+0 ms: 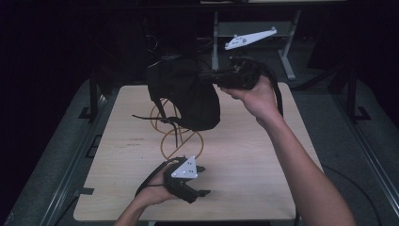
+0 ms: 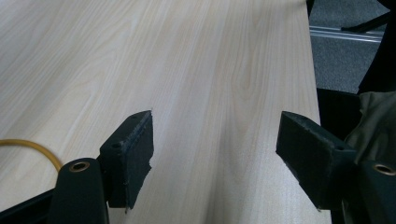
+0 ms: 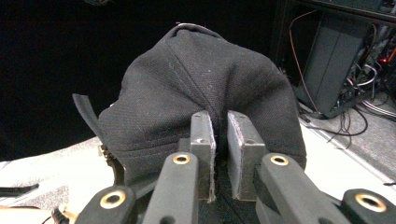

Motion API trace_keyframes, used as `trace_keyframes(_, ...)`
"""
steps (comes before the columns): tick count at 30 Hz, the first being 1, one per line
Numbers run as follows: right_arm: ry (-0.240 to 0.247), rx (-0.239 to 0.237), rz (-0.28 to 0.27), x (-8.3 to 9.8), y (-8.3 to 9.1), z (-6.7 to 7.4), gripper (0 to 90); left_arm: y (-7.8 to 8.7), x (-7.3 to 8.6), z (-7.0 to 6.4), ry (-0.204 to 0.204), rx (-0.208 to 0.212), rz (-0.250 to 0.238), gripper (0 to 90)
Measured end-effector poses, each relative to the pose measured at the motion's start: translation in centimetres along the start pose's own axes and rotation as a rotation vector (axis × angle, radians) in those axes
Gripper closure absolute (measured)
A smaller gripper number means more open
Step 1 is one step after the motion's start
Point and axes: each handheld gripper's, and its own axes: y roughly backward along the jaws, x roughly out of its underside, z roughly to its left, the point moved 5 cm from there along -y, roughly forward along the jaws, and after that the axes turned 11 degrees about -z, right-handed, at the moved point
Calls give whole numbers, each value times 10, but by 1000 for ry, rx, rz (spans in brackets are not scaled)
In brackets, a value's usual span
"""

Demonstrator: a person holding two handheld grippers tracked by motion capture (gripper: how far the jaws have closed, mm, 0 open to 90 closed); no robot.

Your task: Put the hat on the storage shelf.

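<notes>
Right gripper (image 1: 214, 75), jaws clamped on one black fabric bag (image 1: 186, 94), holds it above the light wooden table (image 1: 244, 155) at 12 o'clock. Left gripper (image 1: 200, 181), at 6 o'clock, stands wide, holding nothing. One yellow cord (image 1: 181, 141) lies looped at centre. No legible writing.

I see a pale wood-grain worktop (image 1: 244, 155) lit from above while the room around it stays dark. Grey carpet floor (image 1: 56, 155) borders it at nine and three o'clock, with metal rails (image 1: 376, 165) running along both sides. At twelve o'clock stands a grey metal frame (image 1: 256, 29). Beyond it, dark equipment cabinets (image 3: 334, 60) trail loose cables (image 3: 369, 107).
</notes>
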Motion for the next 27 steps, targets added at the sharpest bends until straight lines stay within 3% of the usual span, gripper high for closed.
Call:
trace_keyframes(11, 2, -18, 60, -4, -39, 3, 809, 3, -2, -1, 0, 12, -7, 275)
trace_keyframes(27, 2, -14, 130, -1, -80, 4, 806, 5, 0, 2, 3, 13, -21, 275)
